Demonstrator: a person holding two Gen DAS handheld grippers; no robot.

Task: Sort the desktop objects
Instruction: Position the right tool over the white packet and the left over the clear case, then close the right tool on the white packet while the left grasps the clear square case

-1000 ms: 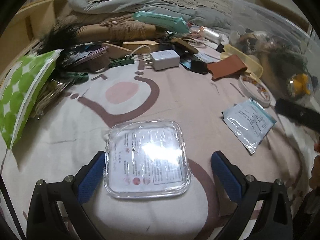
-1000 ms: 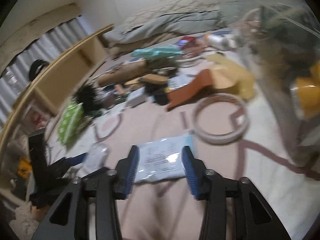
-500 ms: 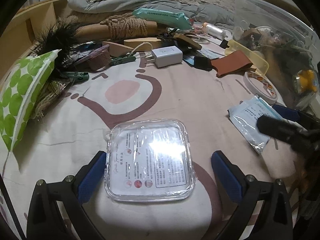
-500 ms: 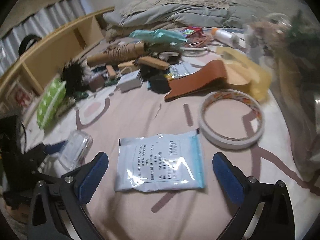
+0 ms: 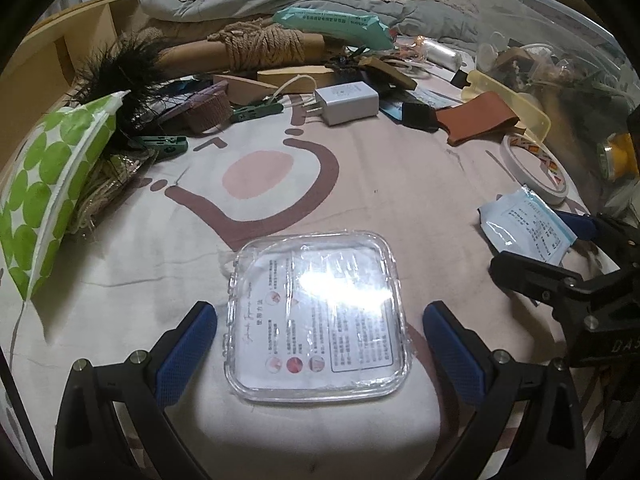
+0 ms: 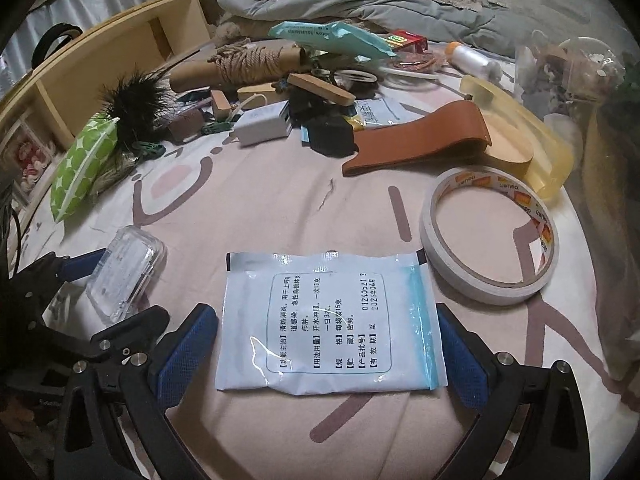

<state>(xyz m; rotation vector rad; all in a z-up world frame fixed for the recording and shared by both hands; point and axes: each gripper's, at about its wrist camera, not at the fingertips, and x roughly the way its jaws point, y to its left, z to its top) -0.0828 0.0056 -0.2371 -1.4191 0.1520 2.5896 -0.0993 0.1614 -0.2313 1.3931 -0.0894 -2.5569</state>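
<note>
- my left gripper (image 5: 320, 354) stands wide open, pointing down at the bedsheet (image 5: 400, 184); one clear plastic case (image 5: 318, 316) with a printed insert lies flat between its two blue pads, touching neither.
- my right gripper (image 6: 328, 354) is open as well, jaws at full spread; one white-and-blue medicine sachet (image 6: 330, 322) lies flat between the pads, and i see a gap on each side.
- from the right wrist view the clear plastic case sits to the left of the sachet, just beside the left gripper's fingers; from the left wrist view the sachet lies off to the right, with the right gripper around it.
- one roll of double-sided tape (image 6: 490, 236) lies flat just to the upper right of the sachet — near it, not touching.
- beyond that i count one brown leather strip (image 6: 420, 140), one yellow translucent plastic piece (image 6: 520, 120) and one white charger plug (image 6: 262, 124).
- two green clothes pegs (image 5: 164, 145) show in the left wrist view, near one green polka-dot pouch (image 5: 48, 184) and one black feather tuft (image 5: 120, 70).
- farther back: one cardboard tube wound with jute twine (image 5: 264, 46), and one teal tissue pack (image 5: 332, 24) resting above it.
- one clear storage bin (image 5: 560, 60) stands at the right edge — its contents are too jumbled to count.
</note>
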